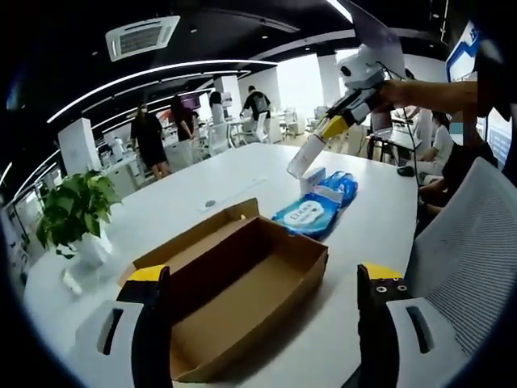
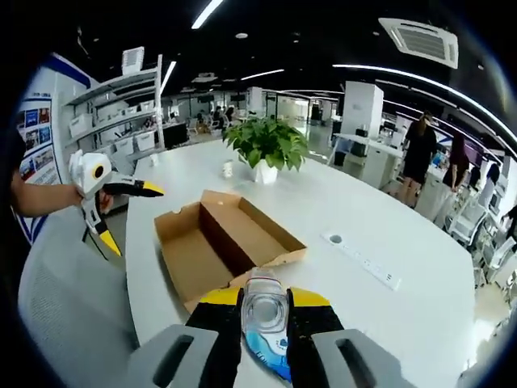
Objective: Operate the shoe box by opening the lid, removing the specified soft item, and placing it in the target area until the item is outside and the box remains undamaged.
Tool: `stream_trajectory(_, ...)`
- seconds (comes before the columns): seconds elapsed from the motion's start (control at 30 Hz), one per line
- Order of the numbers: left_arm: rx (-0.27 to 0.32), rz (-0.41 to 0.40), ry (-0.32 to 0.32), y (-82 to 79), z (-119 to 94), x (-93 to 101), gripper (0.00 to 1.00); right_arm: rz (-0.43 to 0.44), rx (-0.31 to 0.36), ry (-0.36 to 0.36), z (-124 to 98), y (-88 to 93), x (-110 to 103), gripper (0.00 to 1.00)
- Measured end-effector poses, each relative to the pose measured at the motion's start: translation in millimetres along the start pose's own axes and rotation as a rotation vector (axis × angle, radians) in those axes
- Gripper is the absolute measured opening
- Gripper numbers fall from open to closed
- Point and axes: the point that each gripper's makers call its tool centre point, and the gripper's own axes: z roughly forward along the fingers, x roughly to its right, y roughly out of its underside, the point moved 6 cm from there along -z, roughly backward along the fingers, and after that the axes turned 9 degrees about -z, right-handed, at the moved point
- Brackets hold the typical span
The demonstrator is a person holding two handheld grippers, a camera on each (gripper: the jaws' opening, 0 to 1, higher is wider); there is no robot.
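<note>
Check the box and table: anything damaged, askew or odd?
Nothing stands out. The shoe box sits open and empty on the white table, walls intact. The right gripper holds the blue-and-white soft pack at the table, outside the box.

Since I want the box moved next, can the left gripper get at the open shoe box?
Probably yes: the left gripper is open with the shoe box between its jaws, nothing blocking.

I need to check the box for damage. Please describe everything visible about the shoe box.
The shoe box is plain brown cardboard, open, its lid folded flat beside the tray on the white table. The inside looks empty. Its walls stand straight, with no visible tears. No fingers touch it; the blue soft pack lies apart, beyond its far end.
</note>
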Motion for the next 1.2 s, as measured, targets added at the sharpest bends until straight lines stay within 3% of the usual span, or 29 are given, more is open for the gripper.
stream_trajectory(0.63, 0.006, -0.039, -0.058, 11.5, -25.3, 5.9, 1.00, -0.213, -0.105, -0.028, 10.8, 2.6, 18.4, 0.16)
stream_trajectory(1.2, 0.012, -0.055, -0.088, 21.0, -48.6, 26.2, 1.00, -0.451, -0.174, -0.138, 31.2, 4.9, 42.6, 0.16)
